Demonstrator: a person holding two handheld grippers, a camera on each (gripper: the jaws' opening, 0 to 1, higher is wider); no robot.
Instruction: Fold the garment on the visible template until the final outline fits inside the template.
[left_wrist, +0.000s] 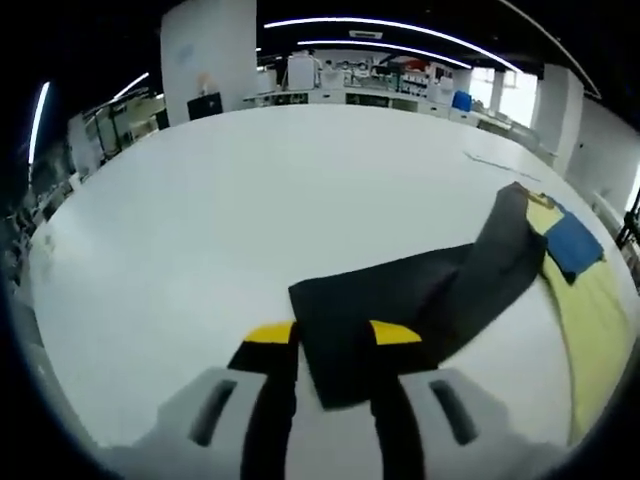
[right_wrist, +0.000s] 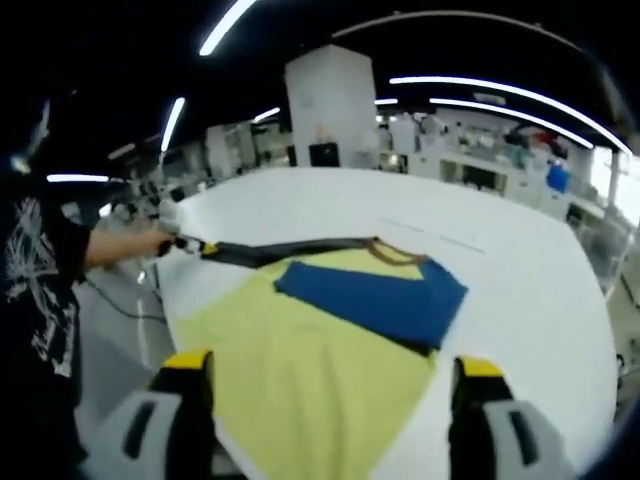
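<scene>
The garment, a dark charcoal cloth with a bright blue panel (right_wrist: 375, 300), lies partly on a pale yellow rectangular template sheet (right_wrist: 300, 390) spread over a large white table (left_wrist: 220, 220). In the right gripper view the blue part rests on the far side of the sheet, and a long dark strip (right_wrist: 280, 250) runs off to the left toward the left gripper (right_wrist: 185, 244), held out at the table's edge by the person's hand (right_wrist: 140, 240). In the left gripper view that gripper's (left_wrist: 335, 335) yellow-tipped jaws are pinched on the near corner of the dark cloth, pulling it away from the sheet. The right gripper (right_wrist: 325, 375) hovers with its jaws spread wide, holding nothing. Folding looks barely begun: much cloth lies off the template.
</scene>
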